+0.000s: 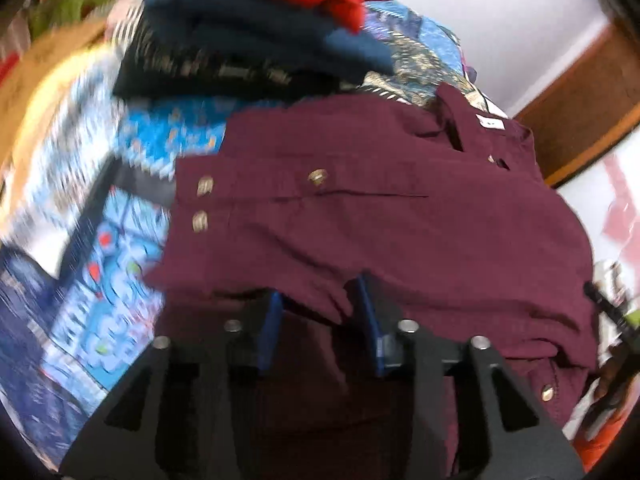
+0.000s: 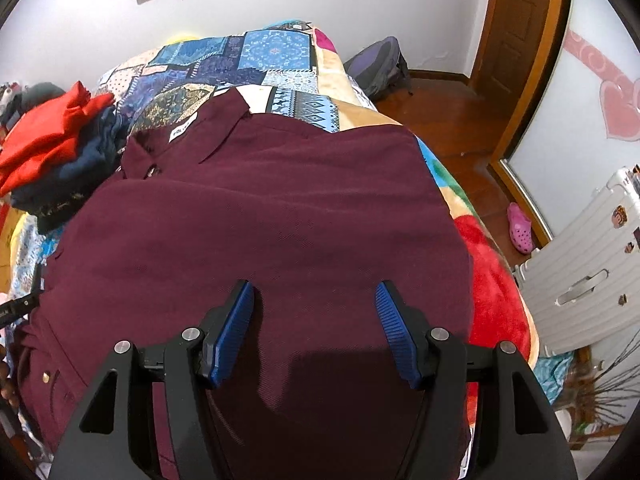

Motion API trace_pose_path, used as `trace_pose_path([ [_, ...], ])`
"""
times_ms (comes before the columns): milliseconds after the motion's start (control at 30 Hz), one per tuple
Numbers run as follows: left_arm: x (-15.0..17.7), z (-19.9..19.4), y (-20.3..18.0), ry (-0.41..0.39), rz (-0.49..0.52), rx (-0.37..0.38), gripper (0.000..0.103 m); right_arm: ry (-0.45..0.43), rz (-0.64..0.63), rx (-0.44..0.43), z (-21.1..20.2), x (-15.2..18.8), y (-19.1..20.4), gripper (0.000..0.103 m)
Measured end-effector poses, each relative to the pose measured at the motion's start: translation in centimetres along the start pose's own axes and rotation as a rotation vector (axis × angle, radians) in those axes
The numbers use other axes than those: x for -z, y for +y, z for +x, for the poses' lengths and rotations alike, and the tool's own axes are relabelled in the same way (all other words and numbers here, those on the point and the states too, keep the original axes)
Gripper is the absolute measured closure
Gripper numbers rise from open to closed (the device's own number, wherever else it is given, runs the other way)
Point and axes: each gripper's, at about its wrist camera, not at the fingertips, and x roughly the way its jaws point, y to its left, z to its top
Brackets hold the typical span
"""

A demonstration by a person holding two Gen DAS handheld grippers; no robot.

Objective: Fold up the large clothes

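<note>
shirt (image 2: 256, 216) lies on the bed (image 2: 276, 60), long axis running from collar at the far end toward the cameras. left gripper (image 1: 320, 300) fingers parted, sleeve edge draped between them, not pinched. right gripper (image 2: 314, 320) spread above the cloth. folded pile (image 2: 52, 148) borders the shirt's left; floor (image 2: 448, 120) open right.

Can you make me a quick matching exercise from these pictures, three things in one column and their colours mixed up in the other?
Things:
1. shirt spread on the bed
2. top garment of the folded pile
3. clog on the floor

Colours:
A. pink
B. maroon
C. red

Pairs: 1-B, 2-C, 3-A
</note>
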Motion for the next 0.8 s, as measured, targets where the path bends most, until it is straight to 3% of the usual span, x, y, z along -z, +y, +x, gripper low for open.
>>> trace_pose_path([
  [67,-0.2,-0.3,0.9,-0.009,-0.045,0.012,0.055,0.004,0.004,-0.001,0.0,-0.1,0.2,0.043],
  [200,-1.1,-0.7,3.6,-0.016,-0.184,0.135,0.047,0.006,0.006,-0.005,0.0,-0.2,0.2,0.043],
  [400,-1.7,2.1,7.7,0.059,-0.387,0.272,0.046,0.001,0.011,-0.009,0.2,-0.2,0.4,0.042],
  [467,-1.7,2.7,8.2,0.063,-0.42,0.282,0.047,0.003,0.012,-0.013,0.2,-0.2,0.4,0.042],
  [500,-1.9,2.8,8.0,0.058,-0.411,0.266,0.051,0.005,0.013,-0.018,0.1,-0.3,0.3,0.042],
  [533,-2.0,2.6,7.6,0.051,-0.39,0.238,0.06,0.009,0.016,-0.027,0.0,-0.5,0.3,0.042],
  [567,-2.2,2.4,7.3,0.041,-0.366,0.218,0.076,0.01,0.018,-0.038,-0.2,-0.6,0.2,0.042],
  [633,-2.7,1.3,6.0,-0.003,-0.282,0.177,0.092,-0.005,0.026,-0.068,-0.8,-1.1,0.0,0.043],
  [800,-3.5,-4.5,3.1,-0.185,-0.117,0.107,0.096,-0.066,0.047,-0.099,-2.3,-3.2,-0.5,0.042],
])
